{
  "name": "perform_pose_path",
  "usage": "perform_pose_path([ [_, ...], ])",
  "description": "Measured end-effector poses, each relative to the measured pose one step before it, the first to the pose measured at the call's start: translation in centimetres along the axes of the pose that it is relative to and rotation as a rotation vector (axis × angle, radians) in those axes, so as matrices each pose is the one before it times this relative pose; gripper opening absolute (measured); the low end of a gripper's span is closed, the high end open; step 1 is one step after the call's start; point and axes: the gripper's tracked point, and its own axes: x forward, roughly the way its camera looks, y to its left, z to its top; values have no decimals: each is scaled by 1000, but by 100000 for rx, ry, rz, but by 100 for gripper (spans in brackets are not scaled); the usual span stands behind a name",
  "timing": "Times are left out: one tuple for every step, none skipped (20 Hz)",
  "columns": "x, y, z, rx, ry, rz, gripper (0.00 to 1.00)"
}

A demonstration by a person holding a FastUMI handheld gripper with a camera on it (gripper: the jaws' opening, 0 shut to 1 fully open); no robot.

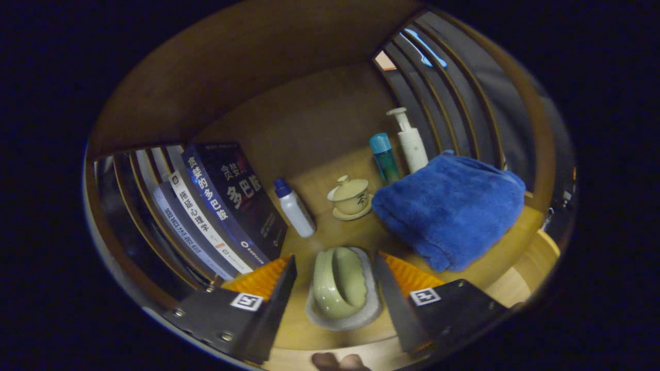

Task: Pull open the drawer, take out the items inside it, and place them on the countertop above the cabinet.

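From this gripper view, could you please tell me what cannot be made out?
- Teal bottle: its base, hidden behind the blue towel.
- Books: those at the back, hidden by the slats.
- Green dish between the open jaws of the gripper: whether either finger touches it.
- Drawer: cannot be made out.

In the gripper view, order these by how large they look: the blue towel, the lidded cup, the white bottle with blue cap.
1. Blue towel, clearly largest.
2. White bottle with blue cap and lidded cup look alike; I cannot rank them.

Plush cloth towel (pixel 449 210); glossy glazed ceramic cup (pixel 351 196); matt wood countertop (pixel 330 170); smooth plastic bottles (pixel 294 207).
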Motion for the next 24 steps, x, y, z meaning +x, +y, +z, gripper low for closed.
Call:
perform_pose_path([
  [-942, -4, -149, -1646, 688, -949, 95],
  [-918, -234, -98, -2028, 542, -1049, 96],
  [-1034, -57, -137, -2087, 353, -404, 96],
  [-966, -88, -64, -2535, -55, -125, 96],
  [-1000, -82, -297, -2768, 48, -62, 96],
  [-981, -69, -200, -2798, -148, -45, 96],
  [-1066, -127, -348, -1992, 28, -468, 96],
  [-1043, 146, -260, -962, 241, 710, 96],
  [-1069, 329, -527, -121, 898, 1196, 96],
  [-1050, 257, -459, 8, 963, 1036, 96],
  [-1047, 377, -383, 450, 804, 1549, 96],
  [-1216, 380, -350, 259, 775, 1045, 96],
  [-1134, 346, -279, 223, 142, 1204, 96],
  [-1326, 479, -203, -55, 4, 1363, 96],
  [-1182, 159, -195, -124, -273, 479, 96],
  [-1233, 163, -136, 217, -233, 325, 96],
  [-1441, 170, -343, -246, -819, 45, 96],
  [-1226, -97, -311, -589, 17, -392, 96],
  [-1414, 382, -428, -947, -107, 1191, 96],
  [-1339, 517, -496, -1012, 390, 2502, 96],
  [-1335, 511, -294, 59, -757, 2046, 96],
  [-1365, 287, -437, -771, -122, 1812, 96],
  [-1434, 139, -262, -839, -1271, 963, 96],
  [-1273, -160, 25, -907, -2482, -210, 96],
])
